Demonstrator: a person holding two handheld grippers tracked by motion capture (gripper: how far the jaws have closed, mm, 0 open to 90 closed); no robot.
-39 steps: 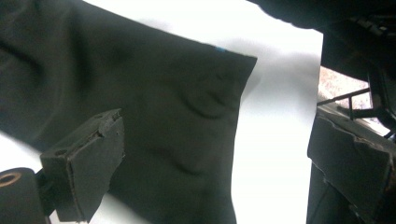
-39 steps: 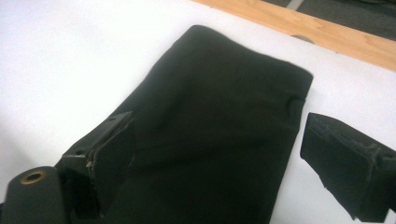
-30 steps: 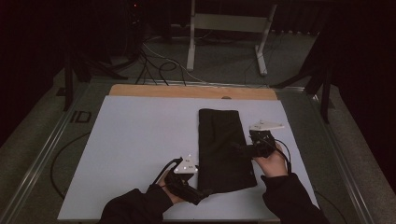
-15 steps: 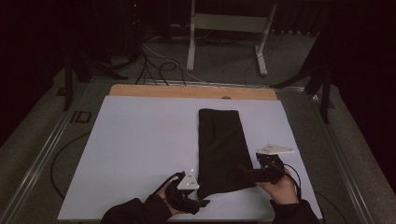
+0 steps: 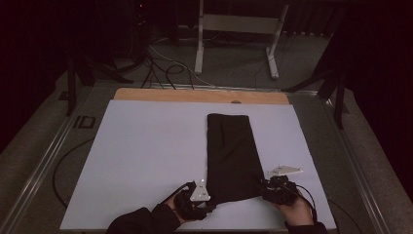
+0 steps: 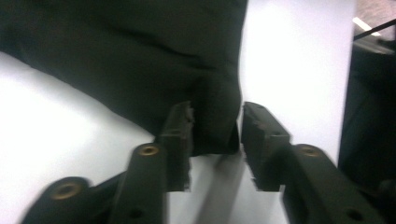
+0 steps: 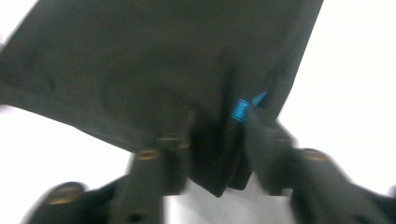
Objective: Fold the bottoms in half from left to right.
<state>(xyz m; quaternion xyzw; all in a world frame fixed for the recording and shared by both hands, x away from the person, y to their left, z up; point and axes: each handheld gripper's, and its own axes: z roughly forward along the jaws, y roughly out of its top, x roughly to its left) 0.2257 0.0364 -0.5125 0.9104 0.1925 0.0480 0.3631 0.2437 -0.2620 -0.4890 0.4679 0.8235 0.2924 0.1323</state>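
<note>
A folded black garment [image 5: 230, 156] lies lengthwise on the white table surface [image 5: 146, 156], right of centre, with its near edge toward me. My left gripper [image 5: 207, 202] sits at the garment's near left corner; its jaws have just been closing, with the corner between them, and in the left gripper view [image 6: 215, 128] the pads bracket the fabric without clearly pressing it. My right gripper [image 5: 267, 187] sits at the near right corner; its jaws have likewise just been closing, and in the right gripper view [image 7: 217, 140] they pinch the bunched hem beside a small blue tag [image 7: 241, 110].
</note>
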